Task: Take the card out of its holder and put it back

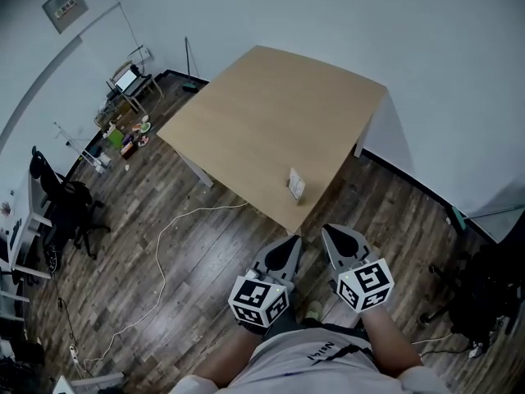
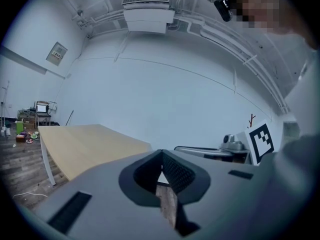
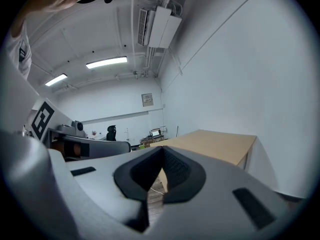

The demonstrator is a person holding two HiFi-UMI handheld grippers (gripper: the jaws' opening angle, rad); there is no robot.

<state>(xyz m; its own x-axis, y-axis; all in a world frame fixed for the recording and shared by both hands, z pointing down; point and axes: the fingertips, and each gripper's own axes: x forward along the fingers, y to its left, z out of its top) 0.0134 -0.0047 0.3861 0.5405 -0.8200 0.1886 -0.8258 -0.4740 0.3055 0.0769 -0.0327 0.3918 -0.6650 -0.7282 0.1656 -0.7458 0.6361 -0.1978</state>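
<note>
Card holder (image 1: 296, 185) near table (image 1: 262, 105) edge, left gripper (image 1: 293, 241) and right gripper (image 1: 329, 231) closed, empty

Card holder (image 1: 296, 185) on table (image 1: 262, 113) — near front corner.

The pale square table (image 1: 271, 113) has a smooth matt wood top, the dark plank floor (image 1: 164, 245) looks grainy, and the left gripper (image 1: 294, 241) and right gripper (image 1: 326, 230) are matt grey plastic with ribbed black pads (image 2: 175, 173).

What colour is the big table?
The table has a plain, light tan wood top. The head view shows it best.
</note>
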